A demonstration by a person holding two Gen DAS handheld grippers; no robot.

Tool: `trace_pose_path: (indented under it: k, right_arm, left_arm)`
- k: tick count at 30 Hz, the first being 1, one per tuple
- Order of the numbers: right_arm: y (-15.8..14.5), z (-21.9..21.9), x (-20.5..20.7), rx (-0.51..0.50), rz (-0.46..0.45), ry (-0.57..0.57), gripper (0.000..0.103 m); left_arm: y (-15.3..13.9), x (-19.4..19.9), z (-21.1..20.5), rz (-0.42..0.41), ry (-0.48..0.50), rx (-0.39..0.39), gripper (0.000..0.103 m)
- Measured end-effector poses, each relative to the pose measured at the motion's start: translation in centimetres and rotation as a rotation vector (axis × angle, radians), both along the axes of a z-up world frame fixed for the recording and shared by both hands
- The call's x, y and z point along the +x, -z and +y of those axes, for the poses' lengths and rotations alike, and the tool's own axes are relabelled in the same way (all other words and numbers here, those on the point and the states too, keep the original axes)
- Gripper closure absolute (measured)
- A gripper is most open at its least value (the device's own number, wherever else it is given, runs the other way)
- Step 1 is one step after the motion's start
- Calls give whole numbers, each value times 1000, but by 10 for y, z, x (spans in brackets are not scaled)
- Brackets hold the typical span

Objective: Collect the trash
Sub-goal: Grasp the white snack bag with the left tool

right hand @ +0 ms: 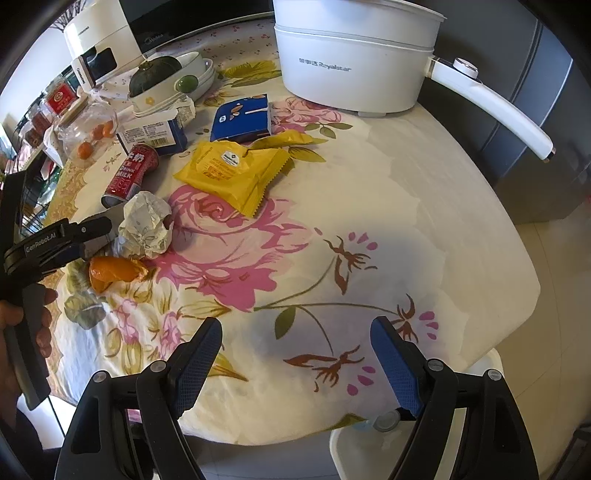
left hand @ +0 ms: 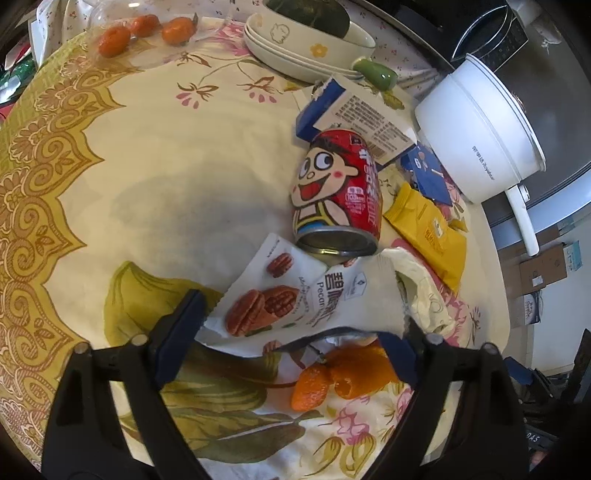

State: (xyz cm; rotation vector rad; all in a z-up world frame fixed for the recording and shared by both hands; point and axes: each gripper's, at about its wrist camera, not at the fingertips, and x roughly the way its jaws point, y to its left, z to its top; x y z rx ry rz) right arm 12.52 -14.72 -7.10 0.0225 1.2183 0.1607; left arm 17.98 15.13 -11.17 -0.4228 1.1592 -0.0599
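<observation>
Table: a floral cloth [right hand: 369, 206] covers it, with litter gathered toward ten o'clock in the right wrist view.
Left claw [left hand: 295, 325]: jaws wide, straddling a white pecan wrapper [left hand: 295, 295]; the pads are not yet pressing it.
Right claw [right hand: 295, 354]: jaws wide, holding nothing, hanging over bare cloth at the near edge.
Trash: a red can [left hand: 336, 192] lies on its side at twelve o'clock from the left claw, touching the wrapper. Orange peel [left hand: 332, 376] sits under the claw at five o'clock. A crumpled paper [right hand: 147, 229] is just beside its right finger. A yellow packet [right hand: 232, 173] and a blue carton [left hand: 354, 114] lie farther back.
Bin: a white rim [right hand: 347, 454] shows below the table edge at six o'clock.
Risk: the limp wrapper may slip or fold out of the jaws. Closing could nudge the can, which would roll. The peel may be pinched along with it.
Not trash: the white pot [right hand: 354, 62], bowls [left hand: 306, 44] and whole oranges [left hand: 144, 31].
</observation>
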Motion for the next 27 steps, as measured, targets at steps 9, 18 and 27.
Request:
trace_pose_path:
  k: [9,18,27]
  right_arm:
    - [1,16,3,6,-5,-13,19]
    - [-1,33,14,41,-30,-15,19]
    - [2,77,39,143,-74,-42,19]
  left_arm:
    - [-9,-5,5,-42,39,-59,75]
    - [-27,-14,2,-65,64,-44,94]
    - [-43,-34,29,-90,33,-40,95]
